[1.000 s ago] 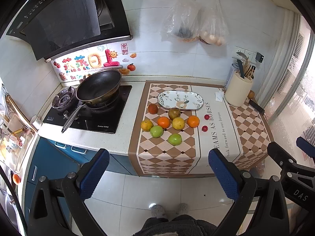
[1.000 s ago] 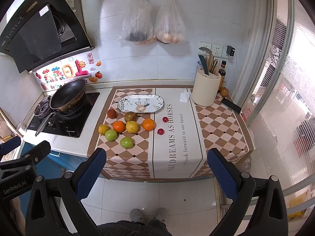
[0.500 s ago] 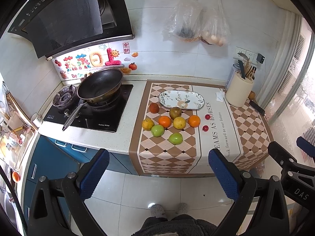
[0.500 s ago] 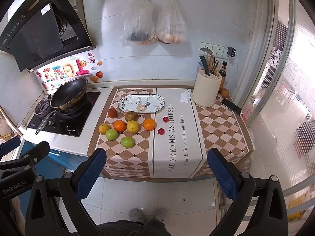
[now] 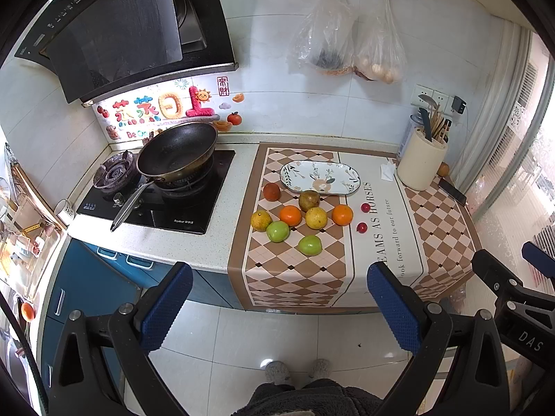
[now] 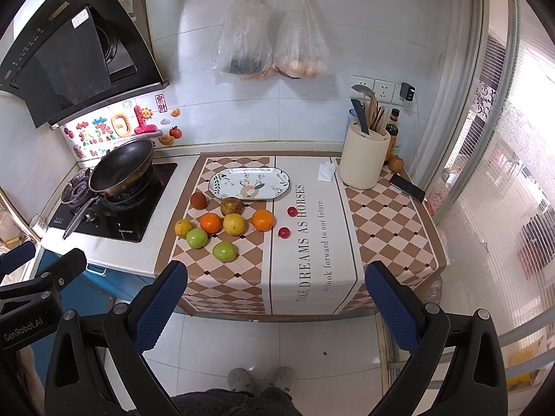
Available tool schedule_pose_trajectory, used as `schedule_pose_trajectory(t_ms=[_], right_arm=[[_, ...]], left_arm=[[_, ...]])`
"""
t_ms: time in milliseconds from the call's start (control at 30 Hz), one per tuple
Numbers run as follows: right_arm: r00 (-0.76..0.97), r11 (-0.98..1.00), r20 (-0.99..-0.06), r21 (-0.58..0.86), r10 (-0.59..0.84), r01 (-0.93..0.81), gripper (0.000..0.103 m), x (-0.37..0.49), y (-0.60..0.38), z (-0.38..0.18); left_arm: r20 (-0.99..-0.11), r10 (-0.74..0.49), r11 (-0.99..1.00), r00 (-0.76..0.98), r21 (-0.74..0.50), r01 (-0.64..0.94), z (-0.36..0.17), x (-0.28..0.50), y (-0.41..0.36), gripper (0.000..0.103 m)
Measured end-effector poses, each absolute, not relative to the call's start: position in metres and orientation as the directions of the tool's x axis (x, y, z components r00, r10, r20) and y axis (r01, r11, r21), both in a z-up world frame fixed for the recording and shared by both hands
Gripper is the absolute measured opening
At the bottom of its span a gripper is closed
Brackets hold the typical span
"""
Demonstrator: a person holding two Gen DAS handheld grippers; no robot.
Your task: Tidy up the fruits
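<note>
Ahead of the fingers, the table runner [image 6: 305,242] reads "TAKE DREAMS AS HORSES" and, smaller, "look forward to our future". At the right-wrist view's left edge, the left gripper's body [image 6: 24,326] says "GenRobot.AI"; the right gripper's body [image 5: 527,336] says "DAS".

oranges [image 6: 211,223] 2 | green apples [image 6: 197,237] 2 | plate [image 6: 222,187] 1 | small red fruits [image 6: 284,232] 2 (tiny)

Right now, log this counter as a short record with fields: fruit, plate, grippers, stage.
fruit: loose on the checked mat: two oranges, two green fruits, several others
plate: oval plate behind the fruit, nothing on it
left gripper: open, holding nothing, short of the counter
right gripper: open, holding nothing, short of the counter
stage: no fruit on the plate yet
</note>
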State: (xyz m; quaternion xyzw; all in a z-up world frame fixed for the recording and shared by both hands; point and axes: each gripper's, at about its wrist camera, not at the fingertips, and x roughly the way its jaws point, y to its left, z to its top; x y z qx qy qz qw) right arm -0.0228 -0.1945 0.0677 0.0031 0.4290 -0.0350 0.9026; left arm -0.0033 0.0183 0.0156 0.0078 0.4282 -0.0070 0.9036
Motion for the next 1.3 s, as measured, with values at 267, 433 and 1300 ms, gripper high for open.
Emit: schedule_pose_trajectory(t_ms=[267,433,1300], right_arm=[[0.631,0.998,-0.773,-0.024,-0.06,0.065,0.103,-0.02,-0.195,0.07],[0.649,0.997,-0.758,-0.025,-0.069,0.077,0.103,-0.009,-0.207,0.068],[0.298,0.977,-0.941,0.194,0.161,0.086,0.103,0.206,-0.179,-0.212]], left_arm=[[-0.774,-0.009,1.0,0.633,0.004,0.018,0.016,-0.004,0.019,0.103],[-0.769,0.005,1.0,0.64,0.004,-0.003,0.017,0.002,0.016,0.103],[-0.918,0.212,0.966,0.334,0.145,-0.216,-0.176,0.215,0.101,0.103]])
